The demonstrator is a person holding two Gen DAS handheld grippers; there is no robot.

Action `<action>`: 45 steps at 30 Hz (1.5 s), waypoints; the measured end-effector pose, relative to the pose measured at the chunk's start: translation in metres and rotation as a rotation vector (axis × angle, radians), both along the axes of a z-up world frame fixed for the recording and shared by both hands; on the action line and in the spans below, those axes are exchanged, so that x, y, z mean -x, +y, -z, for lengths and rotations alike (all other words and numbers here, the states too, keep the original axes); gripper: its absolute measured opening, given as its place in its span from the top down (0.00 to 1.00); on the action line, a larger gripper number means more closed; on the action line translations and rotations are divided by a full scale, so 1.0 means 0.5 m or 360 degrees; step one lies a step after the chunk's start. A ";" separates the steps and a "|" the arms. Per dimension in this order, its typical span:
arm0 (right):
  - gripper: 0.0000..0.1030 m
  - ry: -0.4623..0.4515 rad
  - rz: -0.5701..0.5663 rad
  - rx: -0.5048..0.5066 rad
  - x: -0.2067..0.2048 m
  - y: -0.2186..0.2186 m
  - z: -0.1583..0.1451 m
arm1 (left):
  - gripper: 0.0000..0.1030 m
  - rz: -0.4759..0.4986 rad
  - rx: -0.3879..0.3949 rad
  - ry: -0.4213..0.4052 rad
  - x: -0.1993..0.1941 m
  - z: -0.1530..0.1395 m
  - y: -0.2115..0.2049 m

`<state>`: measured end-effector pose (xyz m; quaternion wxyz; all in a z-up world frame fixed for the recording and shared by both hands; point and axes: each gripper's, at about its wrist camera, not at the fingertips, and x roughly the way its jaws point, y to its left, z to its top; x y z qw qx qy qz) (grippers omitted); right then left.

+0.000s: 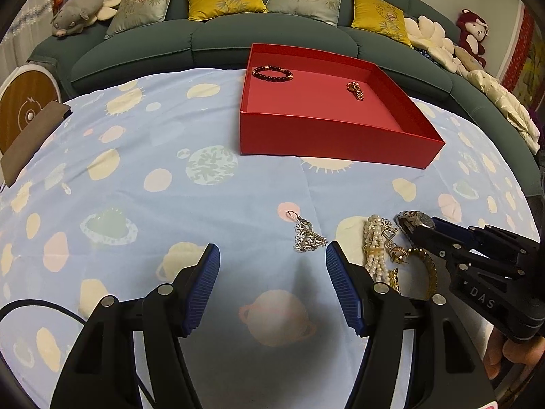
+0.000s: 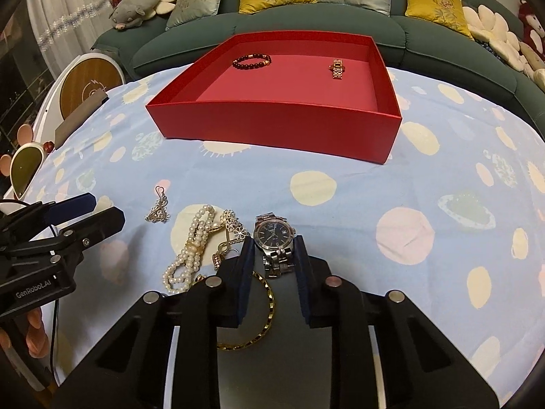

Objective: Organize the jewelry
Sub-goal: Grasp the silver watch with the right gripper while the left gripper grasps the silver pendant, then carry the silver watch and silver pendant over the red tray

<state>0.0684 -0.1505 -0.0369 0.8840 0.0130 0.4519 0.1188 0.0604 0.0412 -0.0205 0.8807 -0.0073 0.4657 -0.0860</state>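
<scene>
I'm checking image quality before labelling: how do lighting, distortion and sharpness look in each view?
Left wrist view: strong fisheye bending of the sofa and dark corners; dim, warm light; soft shadow under the left gripper; the red box is sharp. Right wrist view: same curvature; the watch face is sharp, without glare; the right gripper base is dark.
</scene>
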 end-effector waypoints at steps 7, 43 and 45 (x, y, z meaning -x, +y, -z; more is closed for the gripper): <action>0.79 -0.0097 0.0020 -0.0072 0.044 -0.039 -0.054 | 0.39 0.0016 -0.0008 0.0010 -0.004 0.009 -0.009; 0.79 -0.0200 0.0037 -0.0159 0.112 -0.088 -0.112 | 0.85 0.0095 0.0096 -0.0029 -0.015 0.013 -0.055; 0.79 -0.0212 0.0045 -0.0166 0.110 -0.090 -0.119 | 0.85 0.0104 0.0120 -0.0056 -0.007 -0.004 -0.053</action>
